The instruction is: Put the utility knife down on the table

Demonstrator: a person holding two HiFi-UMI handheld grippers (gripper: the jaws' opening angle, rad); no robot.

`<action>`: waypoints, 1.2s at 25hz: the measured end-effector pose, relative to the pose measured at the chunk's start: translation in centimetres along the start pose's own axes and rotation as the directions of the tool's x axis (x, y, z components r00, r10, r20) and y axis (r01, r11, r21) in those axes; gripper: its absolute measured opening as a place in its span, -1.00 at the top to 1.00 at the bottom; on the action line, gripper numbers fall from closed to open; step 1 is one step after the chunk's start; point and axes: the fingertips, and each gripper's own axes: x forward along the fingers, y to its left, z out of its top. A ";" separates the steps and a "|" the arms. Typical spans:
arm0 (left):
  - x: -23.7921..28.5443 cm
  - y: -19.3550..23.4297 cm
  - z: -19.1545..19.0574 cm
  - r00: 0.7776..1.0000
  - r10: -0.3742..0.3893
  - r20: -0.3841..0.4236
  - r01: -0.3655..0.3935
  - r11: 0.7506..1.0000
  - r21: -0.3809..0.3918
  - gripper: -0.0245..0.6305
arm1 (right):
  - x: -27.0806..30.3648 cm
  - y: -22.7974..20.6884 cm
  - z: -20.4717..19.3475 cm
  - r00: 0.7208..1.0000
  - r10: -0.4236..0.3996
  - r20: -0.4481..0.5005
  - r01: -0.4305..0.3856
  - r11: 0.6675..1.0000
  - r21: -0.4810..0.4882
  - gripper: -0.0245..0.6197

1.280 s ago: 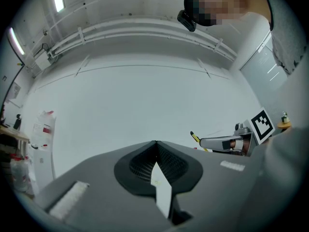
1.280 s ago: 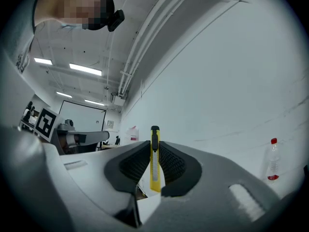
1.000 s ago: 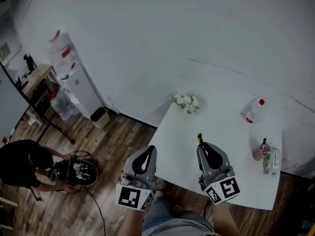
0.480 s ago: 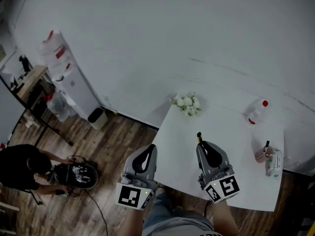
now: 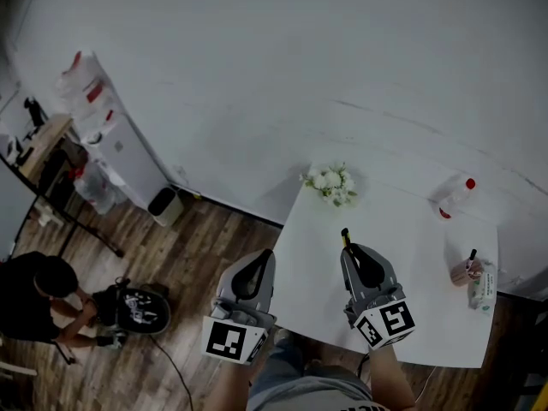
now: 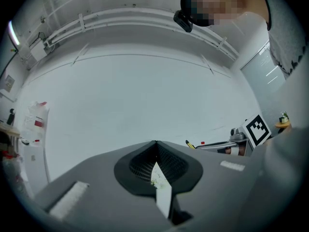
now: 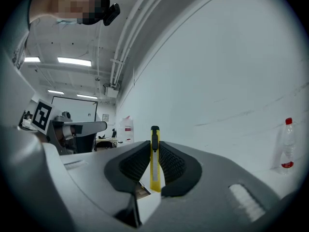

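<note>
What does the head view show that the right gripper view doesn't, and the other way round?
Only the head view shows the bunch of white flowers at the far corner of the white table, and a crouching person in black at the left. Only the right gripper view shows the ceiling strip lights and how the jaws stand: closed on the knife's body. Both show the yellow utility knife in the right gripper, the clear bottle with a red cap and the left gripper.

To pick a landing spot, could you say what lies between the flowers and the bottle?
Only bare table between flowers and bottle, in the head view.
</note>
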 end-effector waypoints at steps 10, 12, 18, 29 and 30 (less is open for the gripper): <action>1.7 2.9 -2.1 0.999 -0.039 -0.015 0.039 0.999 -0.031 0.88 | 3.4 -0.5 -3.9 0.994 -0.039 -0.101 0.043 0.998 0.035 0.75; 2.0 3.4 -2.5 0.999 -0.047 -0.019 0.046 0.998 -0.036 0.88 | 4.0 -0.7 -4.8 0.991 -0.048 -0.126 0.053 0.998 0.037 0.75; 2.7 4.6 -3.1 0.998 -0.062 -0.013 0.062 0.997 -0.055 0.88 | 5.4 -1.3 -7.8 0.974 -0.073 -0.214 0.086 0.995 0.051 0.75; 3.0 6.9 -4.6 0.998 -0.051 -0.038 0.049 0.997 -0.066 0.88 | 7.1 -1.6 -14.0 0.927 -0.078 -0.367 0.118 0.989 0.087 0.75; 3.0 7.1 -4.7 0.998 -0.050 -0.038 0.047 0.997 -0.068 0.88 | 7.2 -1.7 -14.5 0.922 -0.078 -0.379 0.121 0.988 0.091 0.75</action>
